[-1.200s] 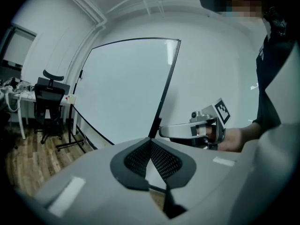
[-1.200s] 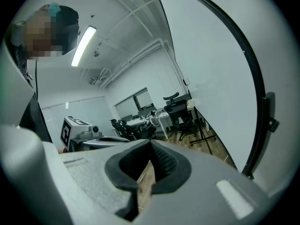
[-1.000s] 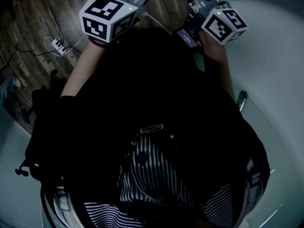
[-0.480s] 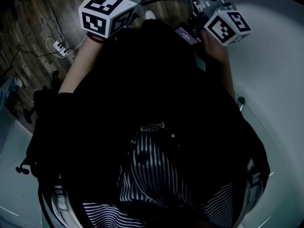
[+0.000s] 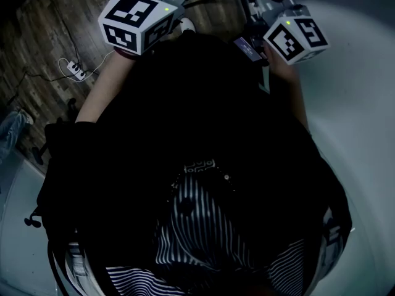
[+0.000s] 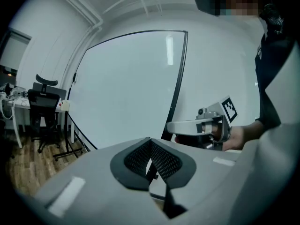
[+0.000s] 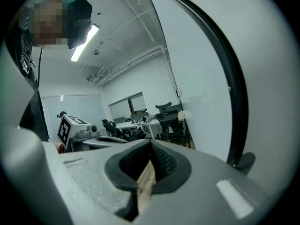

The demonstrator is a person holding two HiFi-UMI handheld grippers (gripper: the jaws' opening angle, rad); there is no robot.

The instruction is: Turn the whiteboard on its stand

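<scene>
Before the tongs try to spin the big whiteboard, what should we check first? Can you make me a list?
1. Nothing stuck in the left tongs: ok, they are shut and empty.
2. Nothing stuck in the right tongs: ok, they are shut and empty.
3. A grip on the whiteboard: not ok, neither pair holds its black frame.
4. Room to swing: ok, probably. The office chair stands apart from the board.
5. Power strip on the floor out of the board's way: cannot tell.
</scene>
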